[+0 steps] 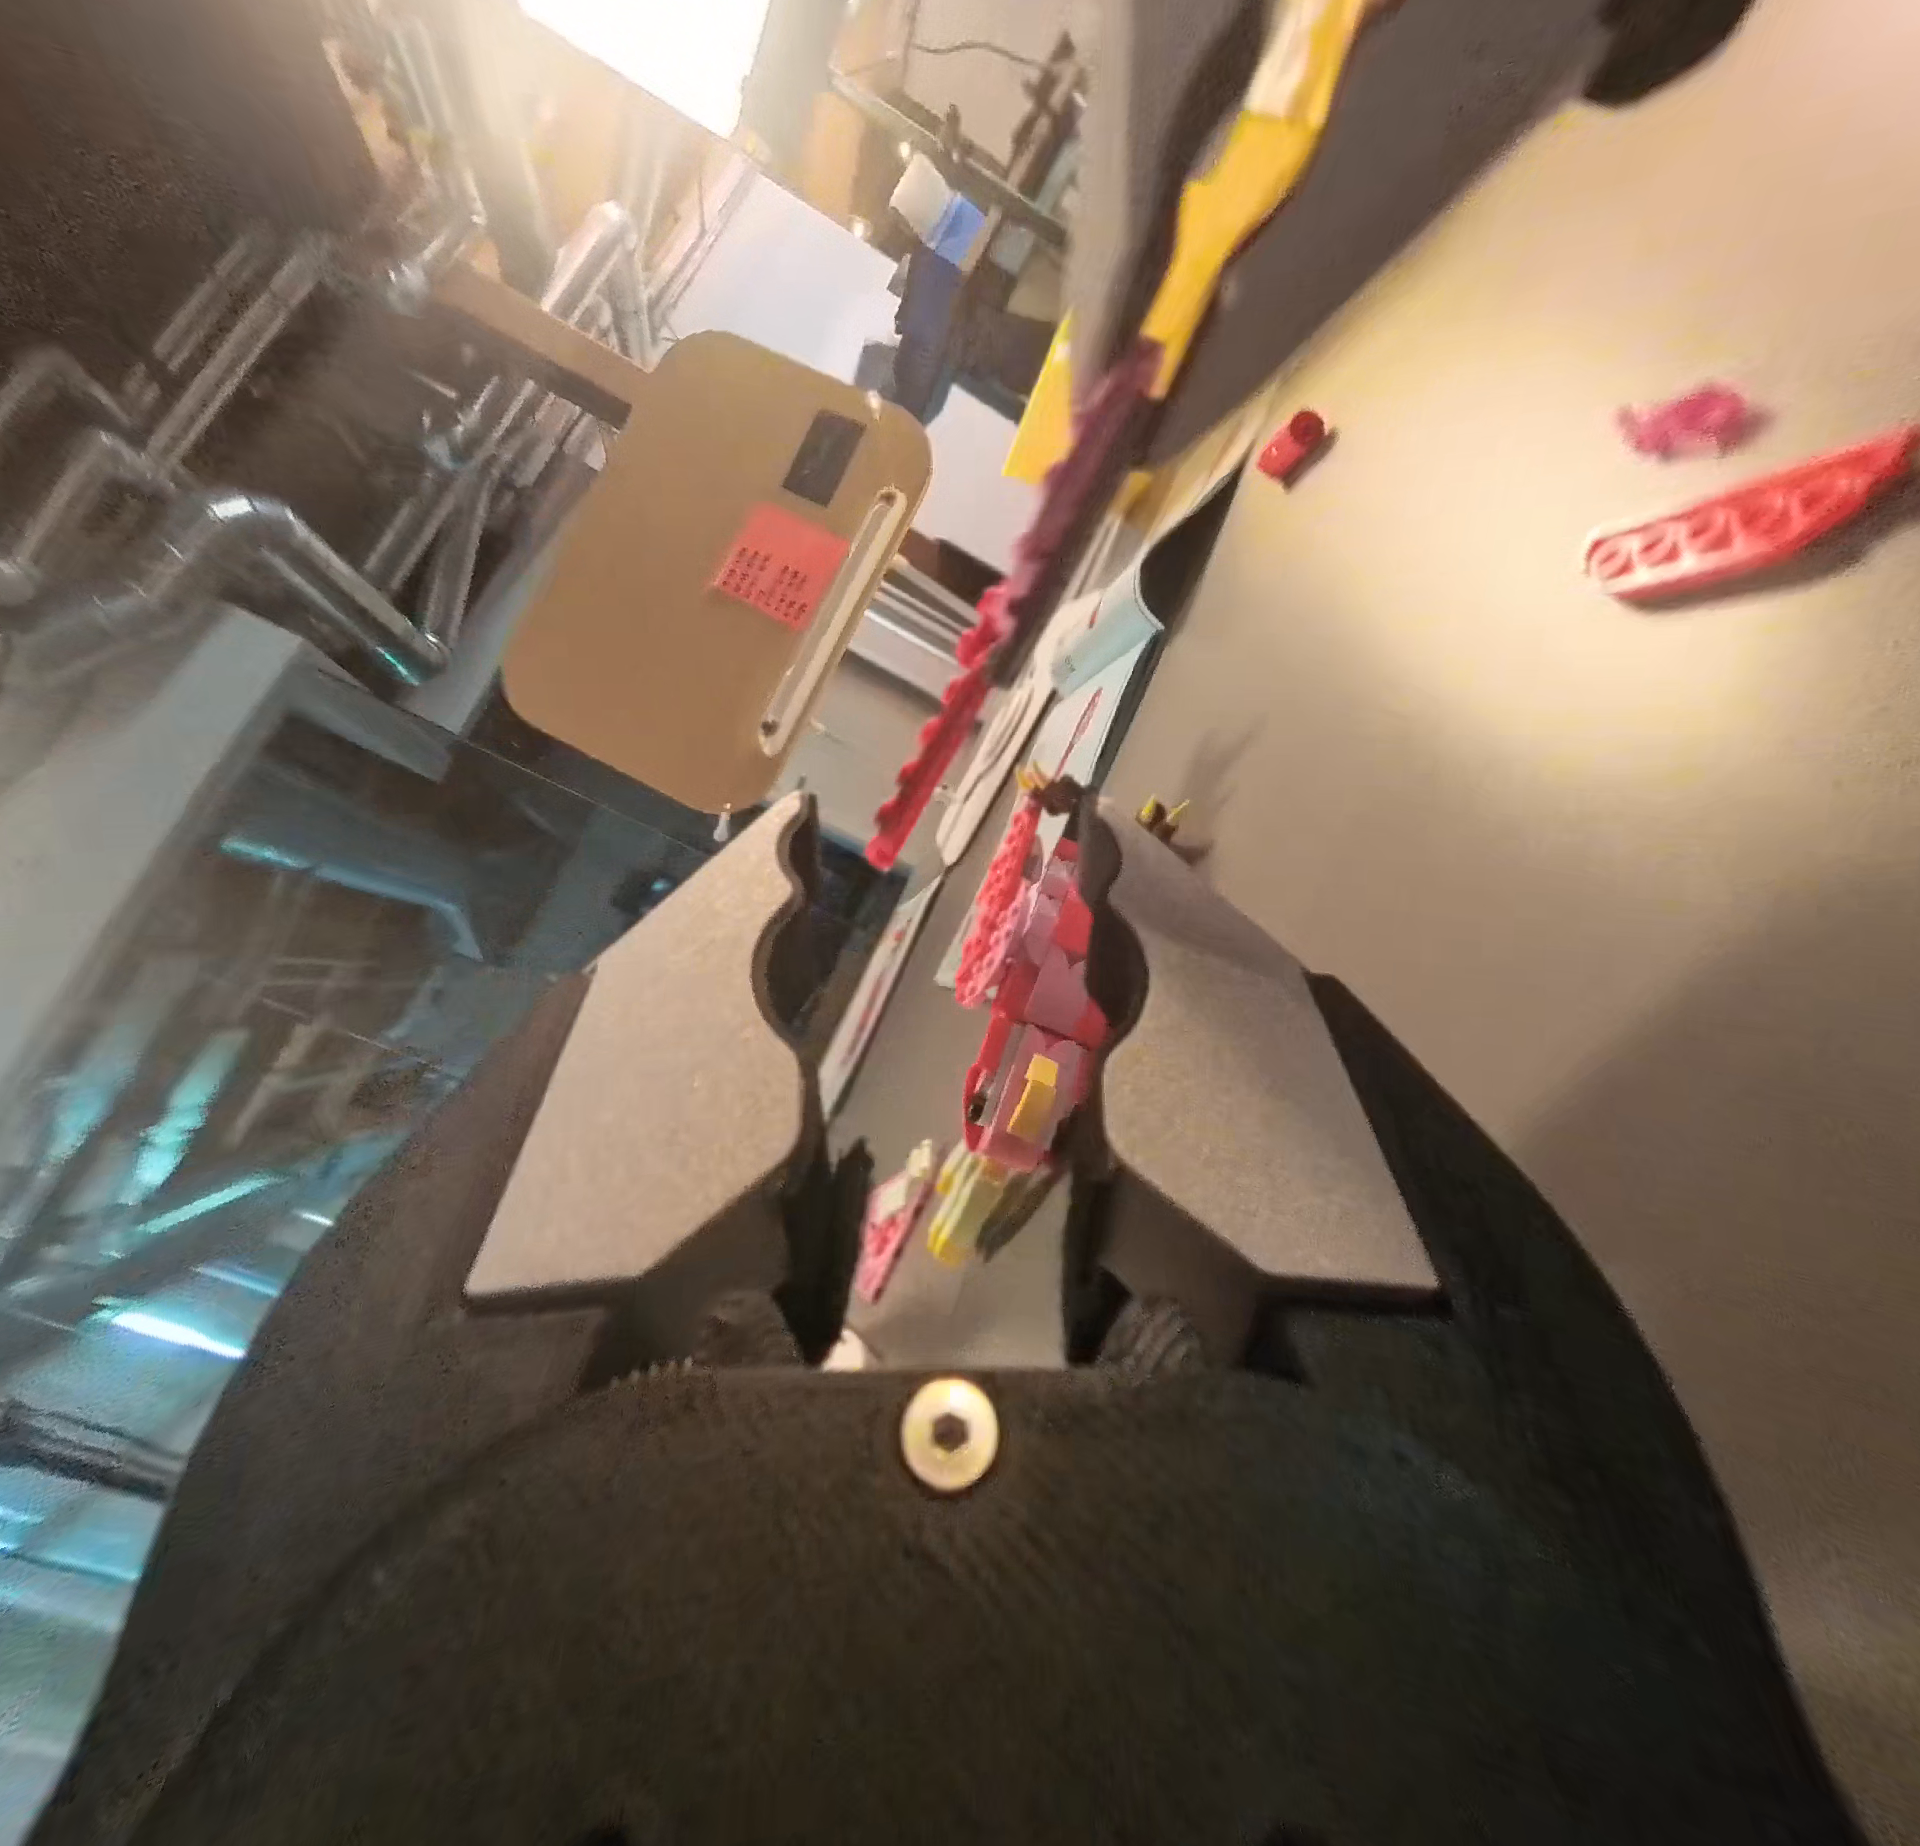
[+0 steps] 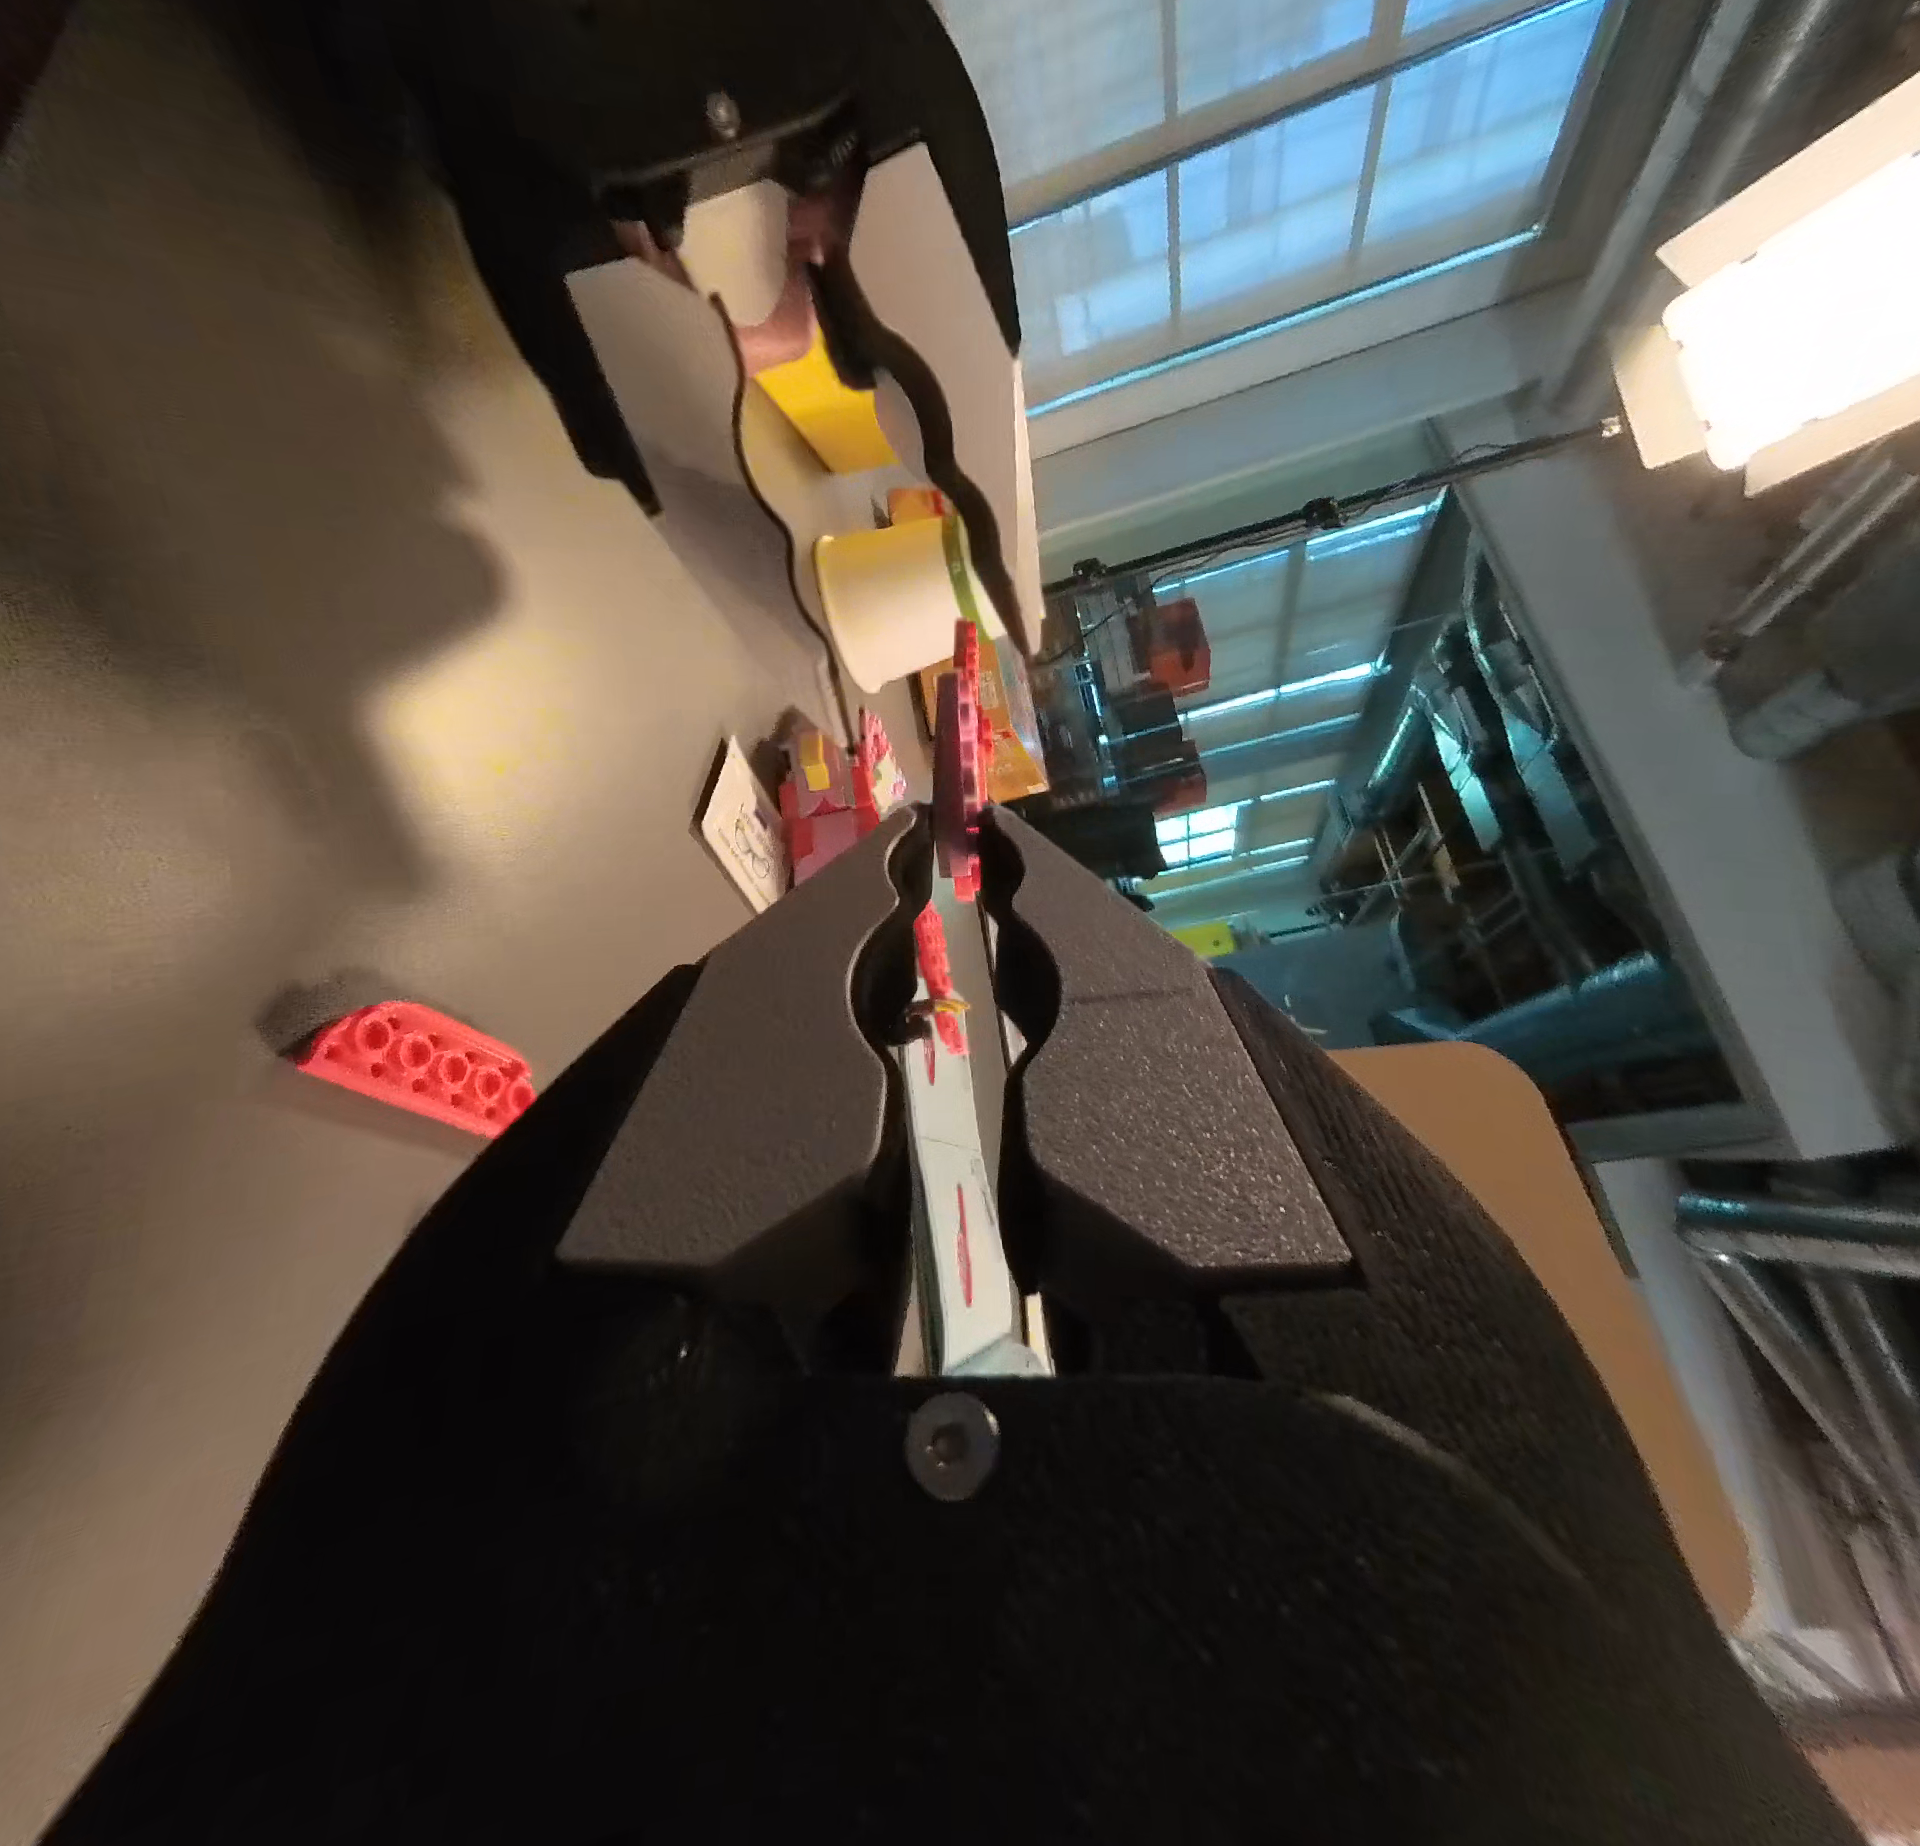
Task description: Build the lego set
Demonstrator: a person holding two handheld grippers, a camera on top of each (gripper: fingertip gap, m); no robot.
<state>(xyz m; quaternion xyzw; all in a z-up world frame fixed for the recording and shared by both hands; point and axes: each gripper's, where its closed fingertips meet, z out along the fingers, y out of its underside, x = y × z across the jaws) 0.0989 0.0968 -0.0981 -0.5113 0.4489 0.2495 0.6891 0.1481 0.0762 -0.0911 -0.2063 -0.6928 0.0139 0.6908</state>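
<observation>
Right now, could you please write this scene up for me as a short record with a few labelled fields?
Surface: grey table
Right gripper: shut on a magenta and red brick plate, held edge-on at the fingertips
Left gripper: open, holding nothing
Between left fingers, beyond: pink and red brick pile on the table
Loose parts: red curved plate; small red brick
Also: white paper cup; printed leaflets

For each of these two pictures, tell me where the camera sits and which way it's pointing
Left wrist view: sits on the left gripper, rolled sideways, looking along the grey table; its fingers stand open, no brick between their tips.
Right wrist view: sits on the right gripper, also rolled, facing windows; its fingers pinch a purple-and-red brick plate.
Shared: that plate, each other's gripper, the red curved brick.
</observation>
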